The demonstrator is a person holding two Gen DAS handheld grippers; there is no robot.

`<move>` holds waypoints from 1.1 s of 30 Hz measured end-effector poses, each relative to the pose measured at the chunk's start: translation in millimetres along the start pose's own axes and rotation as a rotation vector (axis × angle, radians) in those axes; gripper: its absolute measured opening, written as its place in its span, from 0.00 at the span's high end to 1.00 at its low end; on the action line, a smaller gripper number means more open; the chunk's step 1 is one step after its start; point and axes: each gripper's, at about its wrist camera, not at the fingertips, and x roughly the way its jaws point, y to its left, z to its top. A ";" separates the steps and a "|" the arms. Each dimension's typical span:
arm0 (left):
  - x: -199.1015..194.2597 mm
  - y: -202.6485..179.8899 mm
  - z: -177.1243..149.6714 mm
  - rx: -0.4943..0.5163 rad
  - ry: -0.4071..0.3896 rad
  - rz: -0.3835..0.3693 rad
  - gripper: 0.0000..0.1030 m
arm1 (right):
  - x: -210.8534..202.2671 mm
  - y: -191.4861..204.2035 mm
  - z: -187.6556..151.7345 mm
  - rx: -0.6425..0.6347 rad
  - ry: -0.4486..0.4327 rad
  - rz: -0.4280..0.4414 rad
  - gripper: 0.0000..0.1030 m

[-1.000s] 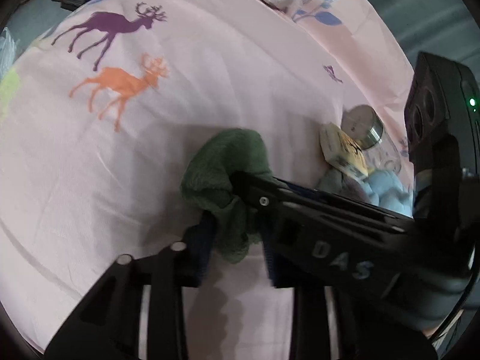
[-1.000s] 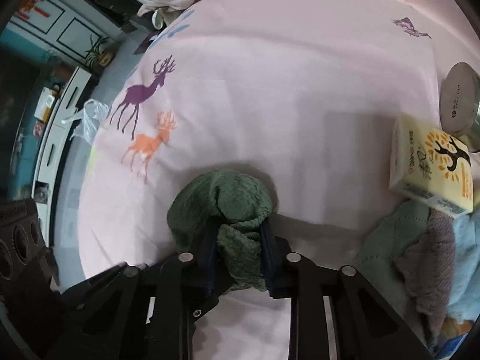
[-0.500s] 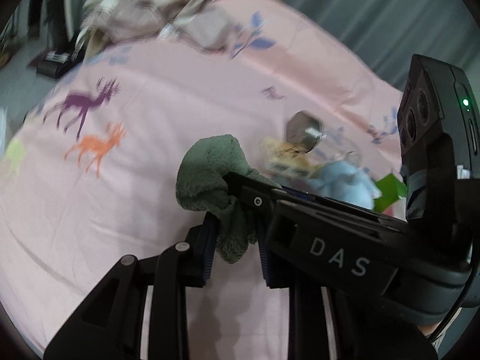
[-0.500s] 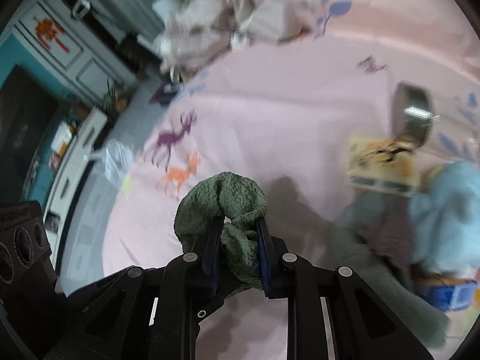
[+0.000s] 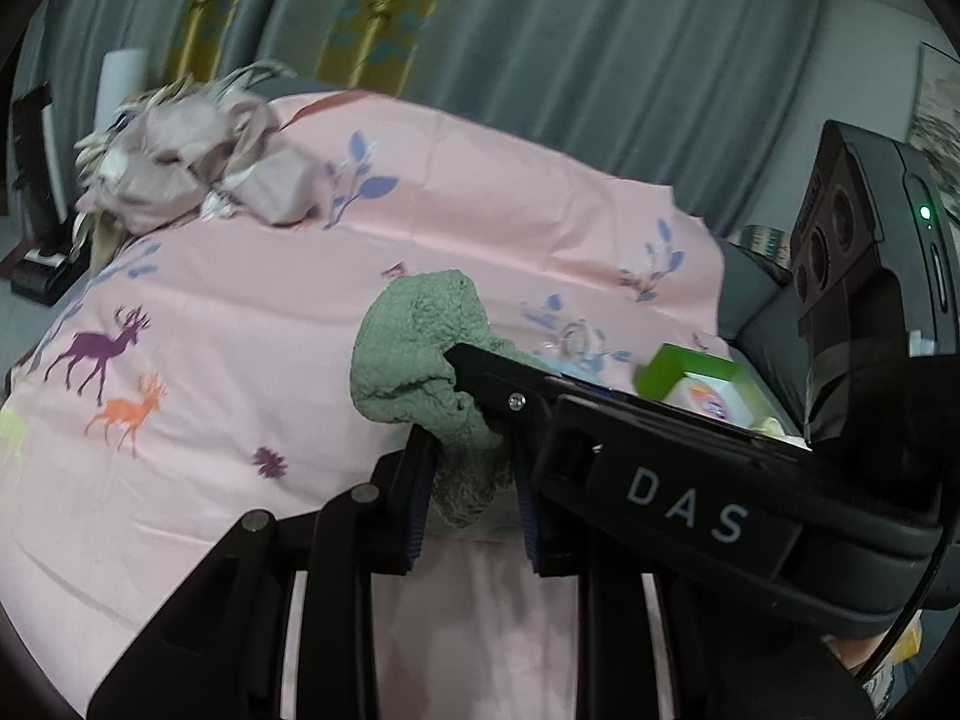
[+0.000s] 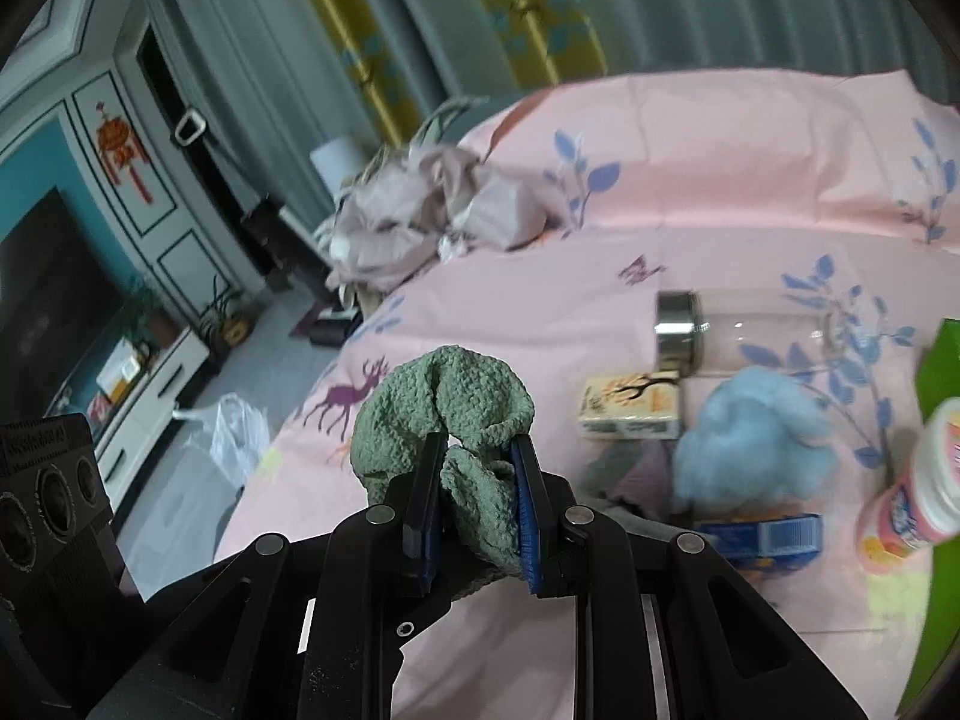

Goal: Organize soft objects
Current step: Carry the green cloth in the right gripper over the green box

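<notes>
A green terry cloth hangs bunched above the pink bed sheet, held by both grippers. In the left wrist view my left gripper is shut on the cloth's lower fold. The right gripper's black body crosses from the right, its tip buried in the same cloth. In the right wrist view the right gripper is shut on the green cloth, which bulges above the pads. A fluffy blue cloth and a greyish cloth lie on the sheet to the right.
Near the blue cloth lie a yellow box, a glass jar with a metal lid, a pink-and-white bottle, a green box and a blue pack. Crumpled mauve bedding sits at the bed's far end.
Both grippers have risen together with the green cloth, lifting it off the sheet. Both views have tilted up, so the curtains and the far end of the bed now show.
</notes>
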 end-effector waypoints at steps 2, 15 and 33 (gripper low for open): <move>-2.8 -7.4 -1.6 0.021 -0.018 -0.022 0.79 | -9.4 -1.5 -1.7 0.005 -0.027 -0.013 0.78; -25.6 -45.9 2.6 0.096 -0.143 -0.122 0.79 | -66.4 -1.8 1.3 -0.035 -0.177 -0.080 0.78; -11.0 -155.9 31.4 0.246 -0.182 -0.317 0.79 | -172.1 -64.1 17.5 0.045 -0.369 -0.251 0.78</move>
